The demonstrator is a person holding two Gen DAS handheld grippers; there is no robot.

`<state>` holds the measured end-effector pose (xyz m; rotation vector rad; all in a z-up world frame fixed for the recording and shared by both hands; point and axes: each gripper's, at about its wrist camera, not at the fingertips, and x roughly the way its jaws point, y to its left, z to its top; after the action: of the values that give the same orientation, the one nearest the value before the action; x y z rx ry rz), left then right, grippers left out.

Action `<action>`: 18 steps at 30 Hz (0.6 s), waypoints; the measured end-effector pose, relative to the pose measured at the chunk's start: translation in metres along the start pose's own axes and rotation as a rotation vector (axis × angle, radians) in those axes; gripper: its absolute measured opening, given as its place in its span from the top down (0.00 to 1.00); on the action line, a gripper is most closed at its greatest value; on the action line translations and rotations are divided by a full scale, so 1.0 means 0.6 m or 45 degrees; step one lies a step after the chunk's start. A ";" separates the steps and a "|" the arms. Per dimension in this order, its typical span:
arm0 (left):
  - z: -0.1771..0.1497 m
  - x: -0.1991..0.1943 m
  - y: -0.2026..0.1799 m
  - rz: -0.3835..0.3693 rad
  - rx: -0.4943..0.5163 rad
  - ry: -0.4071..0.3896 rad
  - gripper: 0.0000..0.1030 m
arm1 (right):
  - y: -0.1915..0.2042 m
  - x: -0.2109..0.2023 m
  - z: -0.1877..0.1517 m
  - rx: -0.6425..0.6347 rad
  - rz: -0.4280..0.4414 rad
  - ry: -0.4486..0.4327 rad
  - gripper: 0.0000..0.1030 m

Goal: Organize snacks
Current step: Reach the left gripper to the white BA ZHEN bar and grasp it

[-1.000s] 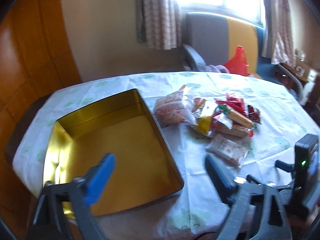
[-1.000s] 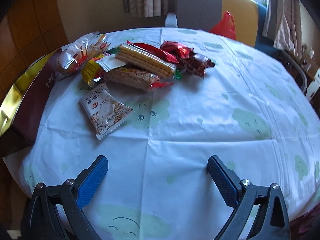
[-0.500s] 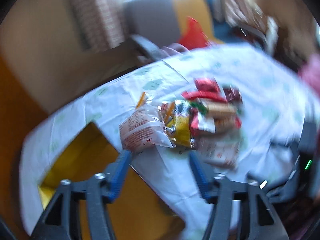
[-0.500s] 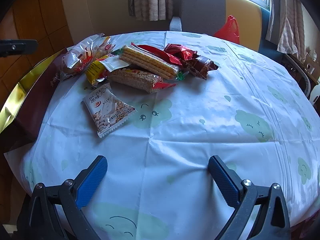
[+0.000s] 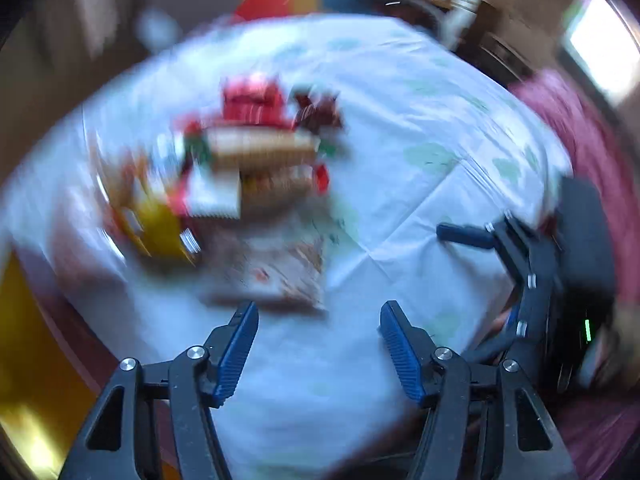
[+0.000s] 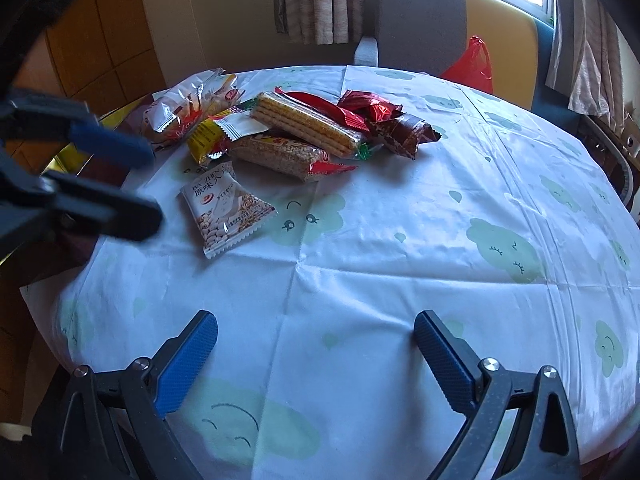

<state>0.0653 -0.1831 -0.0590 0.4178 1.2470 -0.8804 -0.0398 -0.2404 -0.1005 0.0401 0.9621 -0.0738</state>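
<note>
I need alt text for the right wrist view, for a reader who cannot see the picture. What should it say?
A pile of wrapped snacks lies on a table with a white cloud-print cloth, with one white packet lying nearest. The open right claw is in the foreground, holding nothing, and the open left claw enters from the left beside the white packet.

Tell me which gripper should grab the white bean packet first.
Left. The left gripper hangs open right beside the white bean packet, next to the gold tin. The right gripper, also open, sits back near the table edge.
</note>
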 end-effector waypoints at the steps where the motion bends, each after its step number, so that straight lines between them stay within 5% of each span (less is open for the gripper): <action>1: 0.003 0.008 0.003 0.001 -0.063 0.002 0.38 | 0.000 -0.001 -0.002 -0.007 0.000 -0.005 0.02; 10: 0.016 0.023 0.054 0.090 -0.729 -0.080 0.24 | 0.002 -0.002 -0.014 -0.046 0.008 -0.055 0.02; 18: 0.024 0.065 0.025 0.321 -0.764 -0.096 0.26 | -0.001 -0.010 -0.023 -0.066 0.044 -0.082 0.02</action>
<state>0.0883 -0.1979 -0.0937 0.0543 1.2868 -0.2785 -0.0542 -0.2396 -0.1034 0.0067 0.8982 -0.0185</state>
